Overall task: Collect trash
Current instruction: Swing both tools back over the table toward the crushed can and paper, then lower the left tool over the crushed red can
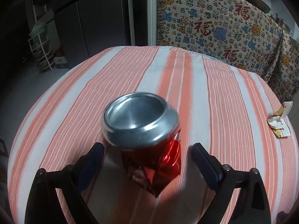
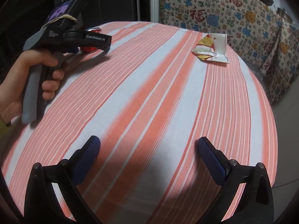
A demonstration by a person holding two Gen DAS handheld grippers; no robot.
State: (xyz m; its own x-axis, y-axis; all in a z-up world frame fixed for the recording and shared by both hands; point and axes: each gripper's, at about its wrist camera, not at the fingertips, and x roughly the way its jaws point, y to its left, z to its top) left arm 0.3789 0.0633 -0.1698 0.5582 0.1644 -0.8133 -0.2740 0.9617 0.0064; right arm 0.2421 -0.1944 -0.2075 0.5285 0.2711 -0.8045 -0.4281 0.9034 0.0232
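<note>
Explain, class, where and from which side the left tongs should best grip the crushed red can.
Probably grip the can across its crumpled red middle, below the silver end, coming from the near side as the left tongs already do. The can stands tilted between the open pads, untouched; the dented waist is narrower than the flared rim, so the pads should seat there without slipping.

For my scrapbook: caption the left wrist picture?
Open left gripper around a crushed red can on a striped tablecloth.
</note>
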